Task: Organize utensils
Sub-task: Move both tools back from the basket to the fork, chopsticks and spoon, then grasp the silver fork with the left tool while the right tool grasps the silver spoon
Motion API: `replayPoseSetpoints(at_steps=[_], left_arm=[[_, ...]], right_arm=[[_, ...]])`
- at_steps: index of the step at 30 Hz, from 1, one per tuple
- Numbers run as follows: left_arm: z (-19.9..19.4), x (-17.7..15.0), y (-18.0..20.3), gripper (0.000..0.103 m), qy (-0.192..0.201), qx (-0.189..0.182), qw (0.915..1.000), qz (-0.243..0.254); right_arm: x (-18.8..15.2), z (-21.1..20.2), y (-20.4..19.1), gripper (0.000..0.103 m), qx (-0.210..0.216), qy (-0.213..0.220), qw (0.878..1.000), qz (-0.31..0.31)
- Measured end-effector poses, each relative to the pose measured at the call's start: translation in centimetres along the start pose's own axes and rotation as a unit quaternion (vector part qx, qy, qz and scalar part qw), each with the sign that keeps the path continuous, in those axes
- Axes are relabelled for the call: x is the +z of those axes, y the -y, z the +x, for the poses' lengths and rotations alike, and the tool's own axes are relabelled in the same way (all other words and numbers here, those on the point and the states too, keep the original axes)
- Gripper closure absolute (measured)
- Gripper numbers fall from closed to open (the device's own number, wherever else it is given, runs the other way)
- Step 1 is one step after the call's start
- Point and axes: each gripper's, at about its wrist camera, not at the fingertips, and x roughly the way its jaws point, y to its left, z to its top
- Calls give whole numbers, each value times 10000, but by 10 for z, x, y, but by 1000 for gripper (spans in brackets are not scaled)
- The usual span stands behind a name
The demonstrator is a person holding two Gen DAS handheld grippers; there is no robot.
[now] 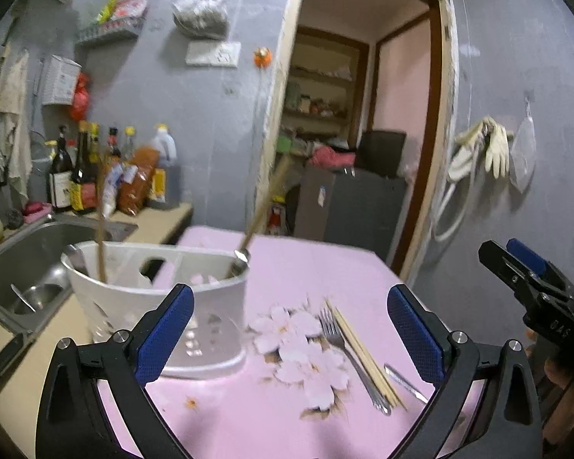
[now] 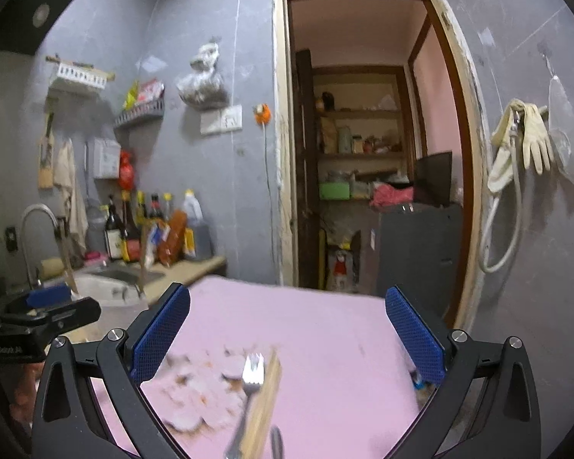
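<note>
A white utensil holder [image 1: 153, 306] stands at the left of the pink table [image 1: 287, 420], holding a wooden-handled spoon [image 1: 256, 214] and chopsticks [image 1: 101, 237]. To its right, forks [image 1: 344, 348], loose chopsticks [image 1: 363, 352] and a small metal utensil [image 1: 403, 382] lie flat beside a flower print. My left gripper [image 1: 291, 332] hangs open above the table with nothing between its blue pads. My right gripper [image 2: 287, 336] is open too, just over a fork [image 2: 252, 375] and the chopsticks [image 2: 266, 401], touching neither. Each gripper shows at the edge of the other's view.
A steel sink [image 1: 38, 260] and a row of bottles [image 1: 95, 176] sit on the counter left of the table. Beyond the table's far edge an open doorway [image 1: 363, 114] leads to shelves and a dark cabinet. Gloves [image 1: 486, 149] hang on the right wall.
</note>
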Motion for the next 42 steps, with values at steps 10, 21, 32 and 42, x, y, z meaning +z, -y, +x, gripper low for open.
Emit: replayPoseSetpoints(at_steps=[10, 21, 32, 42], left_arm=[[46, -28, 7, 4, -978, -200, 9950, 4], [97, -43, 6, 21, -1914, -478, 9803, 31], [136, -52, 14, 54, -2586, -758, 9629, 171], [165, -47, 14, 66, -2816, -836, 9558, 76]], right_arm=[[-48, 21, 16, 15, -135, -1397, 9901, -83], [-94, 44, 11, 60, 216, -2894, 9561, -404], [-113, 51, -3, 81, 492, -3440, 9347, -751], [-109, 69, 7, 97, 597, -3467, 9339, -632]])
